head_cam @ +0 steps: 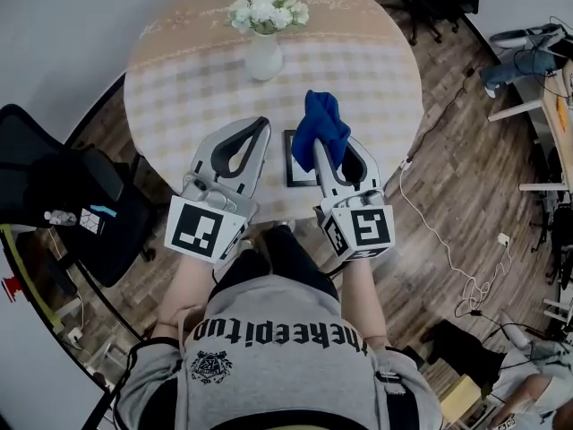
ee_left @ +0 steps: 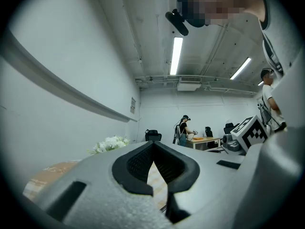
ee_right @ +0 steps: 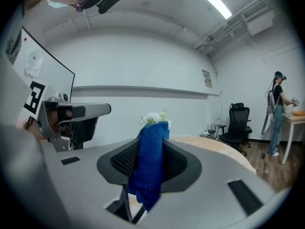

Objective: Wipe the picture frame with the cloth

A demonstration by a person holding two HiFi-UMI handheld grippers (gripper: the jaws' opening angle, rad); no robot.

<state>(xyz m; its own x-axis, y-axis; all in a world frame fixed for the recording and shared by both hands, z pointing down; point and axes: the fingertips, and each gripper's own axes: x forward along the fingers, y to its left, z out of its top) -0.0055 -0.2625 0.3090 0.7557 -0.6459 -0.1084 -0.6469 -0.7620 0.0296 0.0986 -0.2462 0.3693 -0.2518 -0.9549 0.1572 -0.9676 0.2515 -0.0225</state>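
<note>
right tool pinches the cloth above the picture frame

Head view: above the person, facing steeply down on the round counter, with the left tool and right tool close below
Left gripper view: rides on the left tool, level along its jaws, which fill the lower frame, toward the far room
Right gripper view: rides on the right tool, level along its jaws, toward a wall
Shared: flowers and counter show in all three; each gripper view catches the other tool at its edge
</note>
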